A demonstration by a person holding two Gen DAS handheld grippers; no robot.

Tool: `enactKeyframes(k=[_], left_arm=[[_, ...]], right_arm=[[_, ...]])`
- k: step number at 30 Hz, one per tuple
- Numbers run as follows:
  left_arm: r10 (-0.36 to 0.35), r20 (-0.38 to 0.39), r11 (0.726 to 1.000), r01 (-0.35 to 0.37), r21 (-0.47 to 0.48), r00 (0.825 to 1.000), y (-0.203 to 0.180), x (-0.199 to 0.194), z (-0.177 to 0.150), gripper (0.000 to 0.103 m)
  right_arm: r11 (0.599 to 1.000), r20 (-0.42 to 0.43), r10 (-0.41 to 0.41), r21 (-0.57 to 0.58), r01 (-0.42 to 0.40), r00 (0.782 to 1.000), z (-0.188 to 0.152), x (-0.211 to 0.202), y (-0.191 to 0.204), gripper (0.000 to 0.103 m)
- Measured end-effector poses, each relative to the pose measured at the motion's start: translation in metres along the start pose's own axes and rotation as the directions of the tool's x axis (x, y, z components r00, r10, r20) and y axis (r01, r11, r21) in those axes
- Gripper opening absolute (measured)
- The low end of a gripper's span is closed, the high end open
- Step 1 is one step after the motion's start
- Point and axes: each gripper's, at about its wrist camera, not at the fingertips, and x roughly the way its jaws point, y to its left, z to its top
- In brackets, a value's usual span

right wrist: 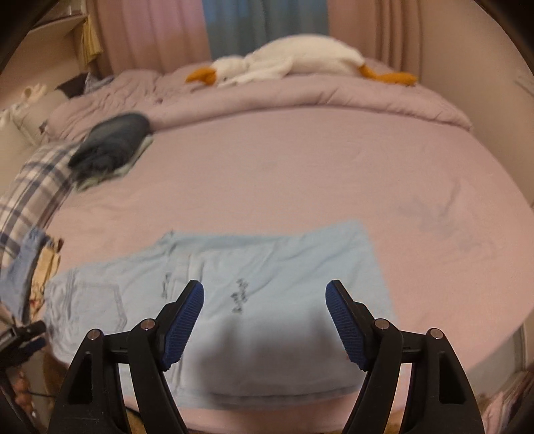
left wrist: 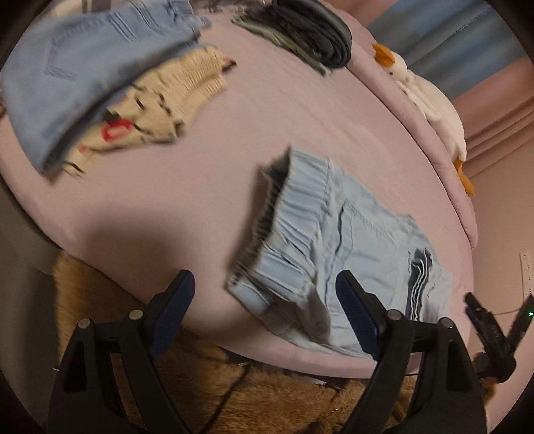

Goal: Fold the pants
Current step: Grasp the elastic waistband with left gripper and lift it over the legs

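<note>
With both my left gripper (left wrist: 265,308) and right gripper (right wrist: 264,320) wide open and empty, I should pinch the pale blue denim pants (right wrist: 233,300), lying low-centre on the pink bedsheet (right wrist: 300,173), at matching edges.

Pink-sheeted bed (right wrist: 300,173) — pink curtains (right wrist: 150,30) behind

One pair of light blue pants (right wrist: 233,300) lies near on the bed (right wrist: 300,173). Far left sit two stacks of folded clothes: one dark (right wrist: 111,142), one topped with denim (left wrist: 83,73). One plush goose (right wrist: 293,63) lies far. Two grippers (left wrist: 263,307) (right wrist: 265,310) show.
</note>
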Motion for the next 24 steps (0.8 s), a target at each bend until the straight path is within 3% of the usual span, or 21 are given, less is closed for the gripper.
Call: enactKeyframes(k=[1, 3, 5, 8, 12, 15, 16, 18, 21, 24], left_arm=[[-0.01, -0.018, 1.0, 0.01, -0.013, 1.0, -0.001, 0.004, -0.002, 0.087], [-0.053, -0.063, 0.998, 0.051, -0.041, 0.997, 0.0, 0.013, -0.005, 0.086], [-0.09, -0.089, 0.995, 0.085, -0.06, 0.992, -0.001, 0.02, -0.008, 0.085], [-0.071, -0.067, 0.997, 0.069, -0.027, 0.995, -0.01, 0.022, -0.005, 0.083], [-0.04, -0.048, 0.999, 0.039, -0.019, 0.998, -0.015, 0.025, -0.007, 0.071], [-0.004, -0.057, 1.0, 0.006, 0.024, 0.998, -0.021, 0.029, -0.003, 0.049], [-0.024, -0.063, 1.0, 0.024, 0.0, 0.998, -0.019, 0.029, 0.0, 0.036], [-0.083, -0.089, 0.996, 0.08, -0.034, 0.993, -0.02, 0.031, 0.005, 0.029], [-0.06, -0.047, 0.997, 0.061, 0.037, 0.997, -0.042, 0.017, 0.009, 0.027], [-0.115, 0.01, 0.983, 0.112, 0.143, 0.993, -0.076, -0.008, 0.01, 0.027]], right_arm=[[1.0, -0.026, 0.02, 0.006, -0.02, 0.999, -0.004, 0.008, 0.002, 0.075], [0.998, -0.084, 0.056, 0.011, -0.055, 0.995, -0.012, 0.023, 0.008, 0.059], [0.998, -0.139, 0.069, 0.022, -0.067, 0.988, -0.019, 0.036, 0.01, 0.052], [0.998, -0.196, 0.066, 0.031, -0.061, 0.978, -0.029, 0.052, 0.011, 0.052], [0.999, -0.185, 0.054, 0.018, -0.051, 0.981, -0.031, 0.05, 0.017, 0.052], [0.998, -0.18, 0.063, 0.025, -0.06, 0.982, -0.032, 0.05, 0.016, 0.052], [0.998, -0.179, 0.068, 0.028, -0.064, 0.982, -0.031, 0.05, 0.014, 0.052], [0.997, -0.177, 0.079, 0.034, -0.074, 0.981, -0.031, 0.05, 0.01, 0.052], [0.994, -0.176, 0.101, 0.057, -0.092, 0.979, -0.029, 0.046, 0.003, 0.052], [0.994, -0.166, 0.09, 0.082, -0.077, 0.982, -0.03, 0.041, -0.007, 0.052]])
